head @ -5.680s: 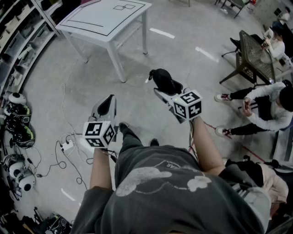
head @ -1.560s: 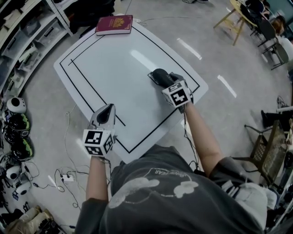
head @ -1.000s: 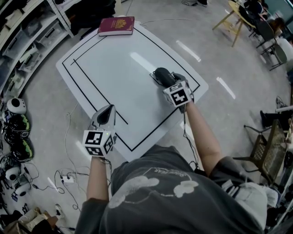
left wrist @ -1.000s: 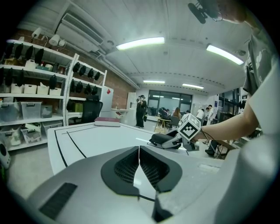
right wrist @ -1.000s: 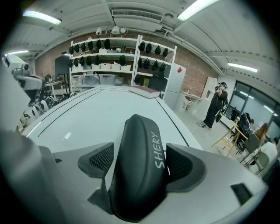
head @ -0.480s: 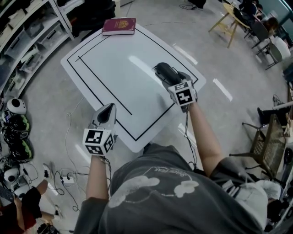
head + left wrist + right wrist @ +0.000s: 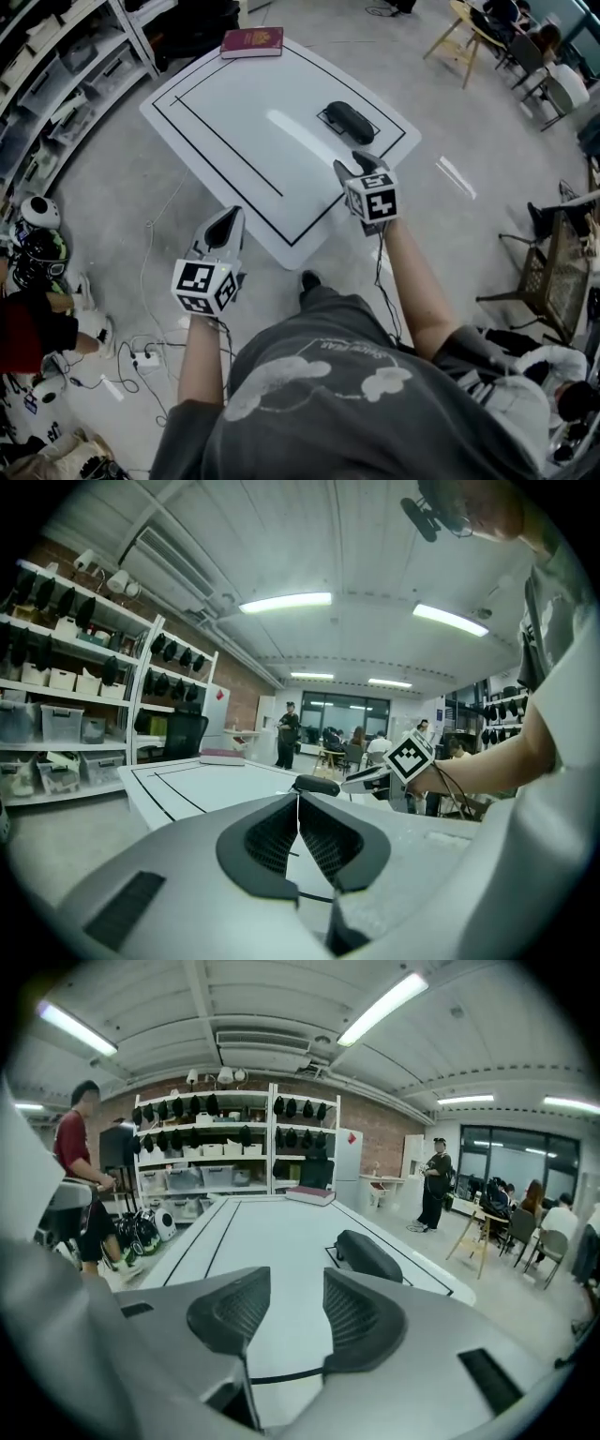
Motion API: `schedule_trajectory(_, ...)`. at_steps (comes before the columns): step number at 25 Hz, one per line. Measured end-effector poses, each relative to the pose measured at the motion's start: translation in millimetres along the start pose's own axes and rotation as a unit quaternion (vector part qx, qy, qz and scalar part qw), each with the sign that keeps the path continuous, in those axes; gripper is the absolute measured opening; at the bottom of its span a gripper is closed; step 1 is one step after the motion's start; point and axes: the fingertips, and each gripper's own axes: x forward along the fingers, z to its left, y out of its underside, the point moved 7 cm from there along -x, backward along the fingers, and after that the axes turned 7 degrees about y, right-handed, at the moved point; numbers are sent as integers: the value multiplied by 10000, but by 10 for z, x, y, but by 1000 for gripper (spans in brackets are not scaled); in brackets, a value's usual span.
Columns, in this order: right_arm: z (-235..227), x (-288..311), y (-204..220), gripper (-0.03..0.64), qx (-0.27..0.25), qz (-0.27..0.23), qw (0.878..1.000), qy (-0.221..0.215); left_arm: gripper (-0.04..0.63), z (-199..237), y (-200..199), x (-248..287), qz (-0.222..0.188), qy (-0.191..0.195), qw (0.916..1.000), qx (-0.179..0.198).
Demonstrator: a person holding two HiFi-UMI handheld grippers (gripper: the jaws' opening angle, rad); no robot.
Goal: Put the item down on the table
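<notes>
The item, a black oblong case [image 7: 349, 118], lies on the white table [image 7: 234, 122] inside a small marked box near the table's right edge. It also shows as the case [image 7: 368, 1254] just beyond my right jaws and the case [image 7: 317, 784] past my left ones. My right gripper [image 7: 347, 169] hovers over the near right edge, apart from the case; its jaws are closing with nothing between them [image 7: 297, 1283]. My left gripper [image 7: 223, 230] hangs off the table's front edge over the floor, pads pressed together and empty [image 7: 298, 799].
A dark red book [image 7: 252, 41] lies at the table's far corner. Shelves with helmets [image 7: 37, 248] line the left side. A person in red [image 7: 28, 328] crouches at lower left beside floor cables [image 7: 141, 356]. Chairs [image 7: 464, 42] stand at the right.
My right gripper has let go of the black case and drawn back toward me; the case now rests on the table. The left gripper has stayed shut. A person in red has come in at lower left.
</notes>
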Motion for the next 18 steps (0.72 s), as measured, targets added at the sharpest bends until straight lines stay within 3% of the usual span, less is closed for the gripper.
schedule_trajectory(6,362,-527,196,2,343,-274,9990,56,6,-254,67,-418,-159,157,9997,35)
schedule_trajectory(13,691,-1076,294,-2,356,-514,9980,-126,6,-442,249,-827,-111,-12,9998,-149)
schedule_trajectory(18,878,-1427,379,-2,226,-626,9977,-106,6,-700,319,-1159,-184,1,9998,-34)
